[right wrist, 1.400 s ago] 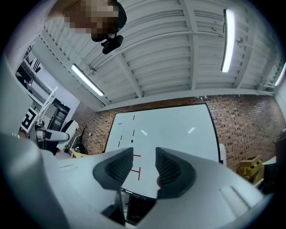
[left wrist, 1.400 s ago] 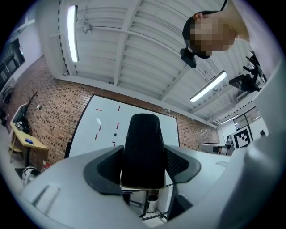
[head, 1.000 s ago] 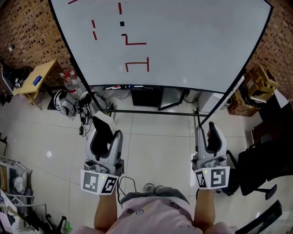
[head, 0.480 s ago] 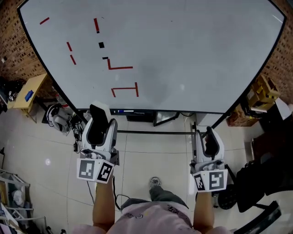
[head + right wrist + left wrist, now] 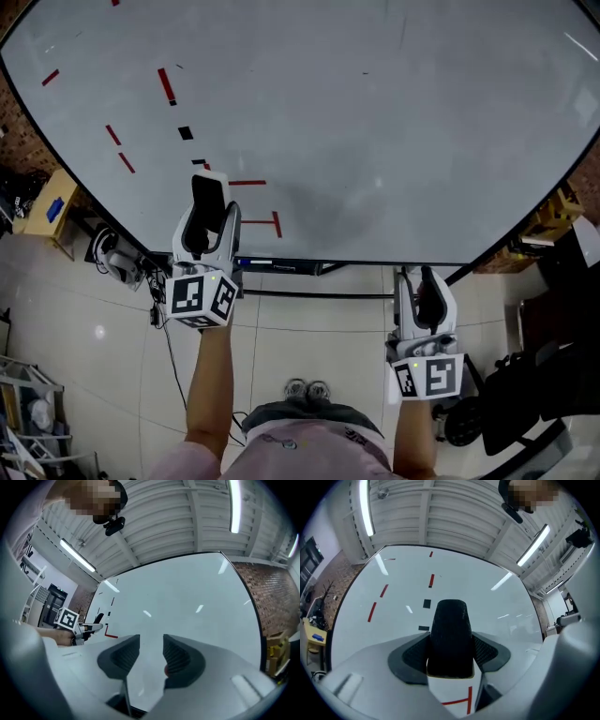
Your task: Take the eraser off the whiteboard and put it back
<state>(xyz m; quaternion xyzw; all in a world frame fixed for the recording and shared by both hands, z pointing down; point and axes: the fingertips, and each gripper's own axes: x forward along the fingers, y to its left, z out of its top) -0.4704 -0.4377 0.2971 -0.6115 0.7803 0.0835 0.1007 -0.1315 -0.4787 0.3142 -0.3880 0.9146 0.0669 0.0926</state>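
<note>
Where whiteboard (image 5: 375, 112) fills upper view, left side is crowded: yellow side table (image 5: 47, 202), cables (image 5: 155, 281) on floor under board's corner. Left tongs (image 5: 208, 220) clamped on eraser (image 5: 450, 637), up before board's lower part beside red marks (image 5: 258, 202); contact with board unclear. Eraser's long axis runs along tongs, far end toward board. Bare floor tiles (image 5: 309, 328) between arms. Right tongs (image 5: 424, 281) apart, empty, below board's bottom edge. Black chair (image 5: 539, 403) crowds far right.

whiteboard (image 5: 375, 112): top cut off by head view's edge | red bracket mark (image 5: 277, 224): partly behind left gripper (image 5: 208, 187)
</note>
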